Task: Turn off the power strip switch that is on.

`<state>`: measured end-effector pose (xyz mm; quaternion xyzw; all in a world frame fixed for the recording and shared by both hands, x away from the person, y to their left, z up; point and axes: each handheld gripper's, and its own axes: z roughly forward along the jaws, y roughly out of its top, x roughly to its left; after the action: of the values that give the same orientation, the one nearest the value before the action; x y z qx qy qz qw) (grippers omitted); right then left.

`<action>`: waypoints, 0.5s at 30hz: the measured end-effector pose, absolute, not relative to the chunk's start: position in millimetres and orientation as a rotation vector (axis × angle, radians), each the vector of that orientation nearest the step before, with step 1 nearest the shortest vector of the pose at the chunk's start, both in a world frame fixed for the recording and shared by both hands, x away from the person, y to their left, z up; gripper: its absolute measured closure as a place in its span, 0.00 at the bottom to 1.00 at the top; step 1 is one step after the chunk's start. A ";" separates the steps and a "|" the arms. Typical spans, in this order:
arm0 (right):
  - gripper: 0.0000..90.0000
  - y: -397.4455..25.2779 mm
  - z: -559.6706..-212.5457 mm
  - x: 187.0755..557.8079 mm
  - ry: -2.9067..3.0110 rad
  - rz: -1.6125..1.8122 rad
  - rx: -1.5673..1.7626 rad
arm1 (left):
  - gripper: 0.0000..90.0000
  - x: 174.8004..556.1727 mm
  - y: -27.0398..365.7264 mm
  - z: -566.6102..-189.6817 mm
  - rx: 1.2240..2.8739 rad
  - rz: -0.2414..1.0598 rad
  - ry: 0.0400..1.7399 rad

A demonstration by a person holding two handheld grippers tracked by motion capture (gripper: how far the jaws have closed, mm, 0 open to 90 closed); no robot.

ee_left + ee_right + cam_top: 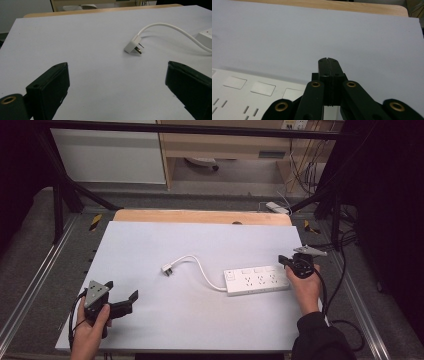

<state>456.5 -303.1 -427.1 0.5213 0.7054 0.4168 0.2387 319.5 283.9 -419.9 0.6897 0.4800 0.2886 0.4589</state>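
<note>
On the white table, power strip lies flat, long axis roughly across the table, switches and sockets facing up. Landmark: the strip. Its white cord leaves the strip's left end and arcs away to the plug, which lies on the table well apart from the strip, pins facing sideways in the left gripper view. Right gripper sits at the strip's right end, above its far corner; jaws pressed together, nothing between them; contact with the strip cannot be told. Left gripper is far to the strip's left, beyond the plug, jaws spread wide, holding nothing.
</note>
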 end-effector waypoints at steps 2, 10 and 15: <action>1.00 -302.7 -427.2 455.6 1.937 1.137 1.426 | 0.06 319.5 284.1 -419.8 1.700 0.711 1.182; 1.00 -299.0 -429.4 452.4 1.964 1.119 1.426 | 0.06 319.1 284.2 -419.4 1.699 0.713 1.179; 1.00 -296.3 -430.3 451.2 1.986 1.108 1.418 | 0.06 319.0 284.4 -419.2 1.701 0.713 1.177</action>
<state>451.2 -296.3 -430.3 0.5151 0.7213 0.4026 0.2287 319.0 284.4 -419.2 0.6908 0.4780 0.2893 0.4589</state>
